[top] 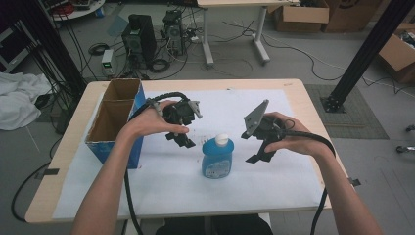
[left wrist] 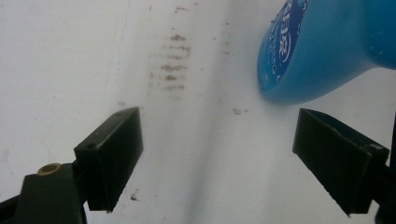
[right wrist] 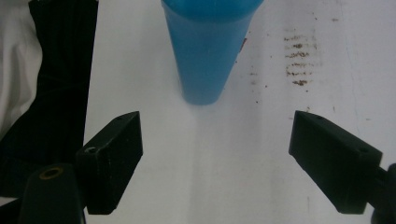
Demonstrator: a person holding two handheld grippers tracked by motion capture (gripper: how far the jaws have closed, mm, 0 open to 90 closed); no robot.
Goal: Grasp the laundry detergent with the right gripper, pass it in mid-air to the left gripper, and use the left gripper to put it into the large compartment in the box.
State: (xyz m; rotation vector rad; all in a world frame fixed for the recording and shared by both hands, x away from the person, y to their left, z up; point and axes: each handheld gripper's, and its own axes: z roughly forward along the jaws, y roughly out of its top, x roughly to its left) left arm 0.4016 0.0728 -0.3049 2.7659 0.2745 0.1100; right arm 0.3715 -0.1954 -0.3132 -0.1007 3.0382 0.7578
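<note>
A blue bottle [top: 217, 157] with a white cap stands upright on the white paper near the table's middle. My left gripper [top: 184, 140] hovers just left of it, held above the paper, open and empty. In the left gripper view [left wrist: 219, 163] the blue bottle [left wrist: 322, 51] sits past the right jaw. My right gripper [top: 260, 154] hangs to the right of the bottle, also open and empty. In the right gripper view [right wrist: 217, 161] the blue bottle [right wrist: 208, 51] stands ahead, a little left of centre.
An open cardboard box with blue sides [top: 115, 120] stands at the table's left. White paper [top: 274, 181] covers most of the tabletop, with brown smudges [right wrist: 296, 58] on it. A dark cable [right wrist: 51, 93] lies left in the right gripper view.
</note>
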